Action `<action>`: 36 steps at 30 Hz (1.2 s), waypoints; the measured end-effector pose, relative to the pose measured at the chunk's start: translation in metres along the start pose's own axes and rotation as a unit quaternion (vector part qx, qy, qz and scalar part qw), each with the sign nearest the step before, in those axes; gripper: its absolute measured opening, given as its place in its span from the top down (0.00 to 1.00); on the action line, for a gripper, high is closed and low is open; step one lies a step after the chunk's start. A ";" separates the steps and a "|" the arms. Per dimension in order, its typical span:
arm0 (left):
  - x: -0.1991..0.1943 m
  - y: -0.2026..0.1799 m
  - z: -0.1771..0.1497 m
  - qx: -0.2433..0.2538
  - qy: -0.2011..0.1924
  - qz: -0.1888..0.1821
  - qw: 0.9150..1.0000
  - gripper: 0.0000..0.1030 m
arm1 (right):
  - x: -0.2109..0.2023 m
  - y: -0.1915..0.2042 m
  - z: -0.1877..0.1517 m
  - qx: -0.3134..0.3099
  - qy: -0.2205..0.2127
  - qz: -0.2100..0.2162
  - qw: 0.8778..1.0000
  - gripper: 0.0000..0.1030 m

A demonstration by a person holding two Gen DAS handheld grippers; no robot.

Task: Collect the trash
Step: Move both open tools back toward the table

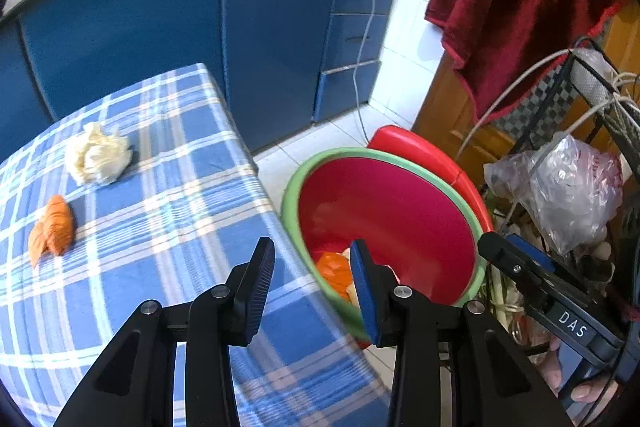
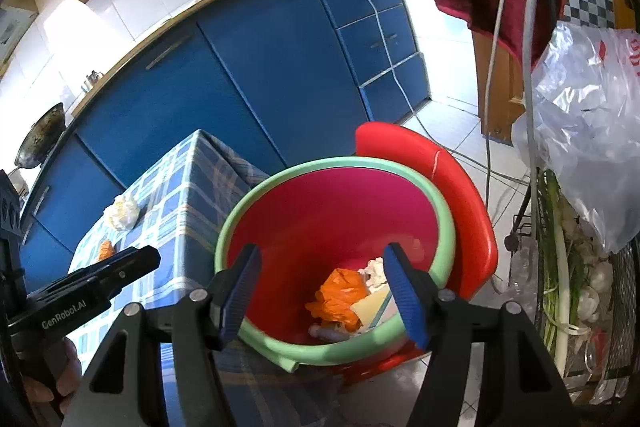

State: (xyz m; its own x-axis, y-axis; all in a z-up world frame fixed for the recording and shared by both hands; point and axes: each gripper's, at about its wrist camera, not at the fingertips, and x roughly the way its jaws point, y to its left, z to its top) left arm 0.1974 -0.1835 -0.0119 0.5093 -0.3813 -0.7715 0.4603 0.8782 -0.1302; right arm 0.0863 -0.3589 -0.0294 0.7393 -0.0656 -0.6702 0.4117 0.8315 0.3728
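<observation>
A crumpled white paper ball (image 1: 98, 155) and an orange wrapper (image 1: 54, 229) lie on the blue plaid tablecloth (image 1: 168, 227). My left gripper (image 1: 311, 245) hangs open over the table's right edge, nothing between its fingers. Beside the table stands a red bin with a green rim (image 1: 292, 187). My right gripper (image 2: 323, 251) is open above the bin (image 2: 280, 175), empty. Inside the bin lie an orange wrapper (image 2: 340, 295), white paper (image 2: 374, 273) and a pale card (image 2: 372, 307). The right wrist view also shows the white ball (image 2: 122, 213), the orange wrapper (image 2: 106, 249) and the left gripper's body (image 2: 108, 267).
Blue kitchen cabinets (image 1: 160, 27) run behind the table. A red plastic piece (image 2: 460, 195) stands behind the bin. At the right, a wire rack (image 2: 624, 291) holds a clear plastic bag (image 2: 592, 131) and green onions (image 2: 564, 267). A white cable (image 1: 370, 27) and a dark red towel (image 1: 520, 7) hang nearby.
</observation>
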 end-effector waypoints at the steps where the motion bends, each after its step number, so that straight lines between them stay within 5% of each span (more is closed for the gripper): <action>1: -0.003 0.003 -0.001 -0.003 -0.002 0.002 1.000 0.61 | -0.001 0.002 0.000 -0.002 0.000 0.001 1.000 0.35; 24: -0.058 0.112 -0.018 -0.105 -0.049 0.084 0.990 0.61 | -0.002 0.082 -0.011 -0.069 0.008 0.049 0.996 0.32; 36: -0.044 0.169 -0.010 -0.137 -0.048 0.131 0.981 0.54 | 0.014 0.116 -0.007 -0.096 0.020 0.058 0.993 0.30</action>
State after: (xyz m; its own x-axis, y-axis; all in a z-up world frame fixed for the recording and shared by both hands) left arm 0.2459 -0.0156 -0.0062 0.6564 -0.1462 -0.7401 0.0989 0.9892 -0.1078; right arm 0.1408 -0.2598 -0.0003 0.7527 0.0565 -0.6559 0.2116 0.9227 0.3223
